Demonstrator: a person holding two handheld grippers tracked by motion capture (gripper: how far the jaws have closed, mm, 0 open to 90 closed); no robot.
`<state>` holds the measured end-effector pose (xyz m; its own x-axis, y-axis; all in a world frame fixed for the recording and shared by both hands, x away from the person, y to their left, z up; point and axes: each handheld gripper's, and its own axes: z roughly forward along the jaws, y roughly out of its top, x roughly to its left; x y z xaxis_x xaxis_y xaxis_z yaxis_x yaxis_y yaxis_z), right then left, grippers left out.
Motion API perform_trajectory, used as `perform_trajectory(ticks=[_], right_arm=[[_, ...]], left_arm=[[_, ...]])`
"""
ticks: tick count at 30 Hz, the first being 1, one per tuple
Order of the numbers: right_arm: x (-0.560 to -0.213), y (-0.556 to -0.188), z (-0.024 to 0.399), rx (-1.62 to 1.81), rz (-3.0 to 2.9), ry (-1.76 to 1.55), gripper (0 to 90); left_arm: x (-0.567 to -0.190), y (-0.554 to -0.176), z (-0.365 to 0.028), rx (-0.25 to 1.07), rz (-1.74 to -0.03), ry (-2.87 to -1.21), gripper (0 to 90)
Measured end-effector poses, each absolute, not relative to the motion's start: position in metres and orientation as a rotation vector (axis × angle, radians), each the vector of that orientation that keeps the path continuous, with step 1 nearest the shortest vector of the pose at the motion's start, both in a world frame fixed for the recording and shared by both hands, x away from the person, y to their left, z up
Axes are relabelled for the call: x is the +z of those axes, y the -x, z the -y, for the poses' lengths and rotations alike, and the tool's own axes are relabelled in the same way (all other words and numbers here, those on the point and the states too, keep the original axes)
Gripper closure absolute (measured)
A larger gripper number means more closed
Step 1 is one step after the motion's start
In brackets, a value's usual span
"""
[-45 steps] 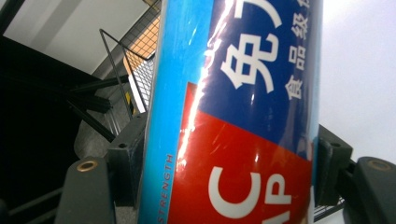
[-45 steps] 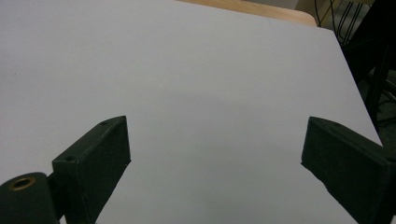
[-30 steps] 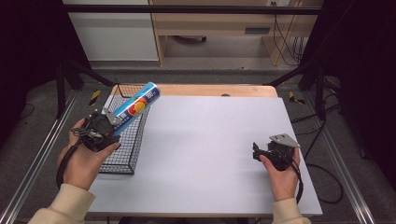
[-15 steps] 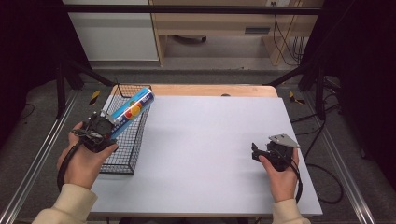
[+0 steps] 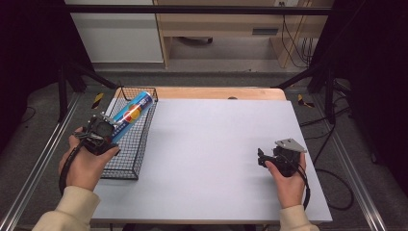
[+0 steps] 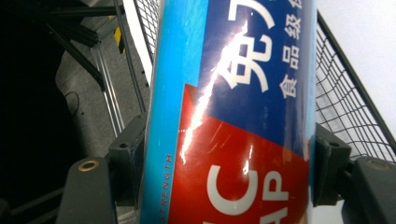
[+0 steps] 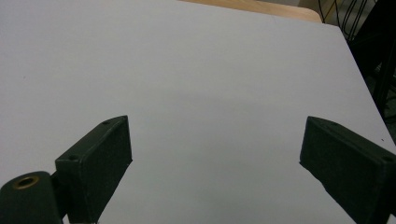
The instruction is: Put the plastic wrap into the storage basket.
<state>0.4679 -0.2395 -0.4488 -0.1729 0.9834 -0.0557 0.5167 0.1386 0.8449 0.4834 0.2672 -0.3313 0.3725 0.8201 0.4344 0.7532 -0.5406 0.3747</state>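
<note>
At the left edge of the white tabletop sits a black wire basket. Above it the left claw grips the lower end of a blue can with a red and yellow emblem; the can tilts up and away over the basket's far end. The right claw, held in the person's hand, hovers over the tabletop's right part with its jaws apart, nothing between them.

Blue tube with a red and orange label, glossy. It's tilted up over the wire basket, top end toward the basket's far rim.
</note>
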Motion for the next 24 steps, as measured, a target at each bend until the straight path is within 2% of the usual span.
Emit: perform_trajectory(ticks=[13, 24], right_arm=[[-0.449, -0.468, 0.238, 0.939, -1.788, -1.441, 9.5], [-0.449, -0.470, 0.239, 0.945, -1.799, -1.432, 9.6]], left_arm=[[-0.342, -0.498, -0.271, 0.824, -1.546, -2.559, 30.6], [-0.347, -0.505, -0.271, 0.815, -1.604, -2.575, 30.8]])
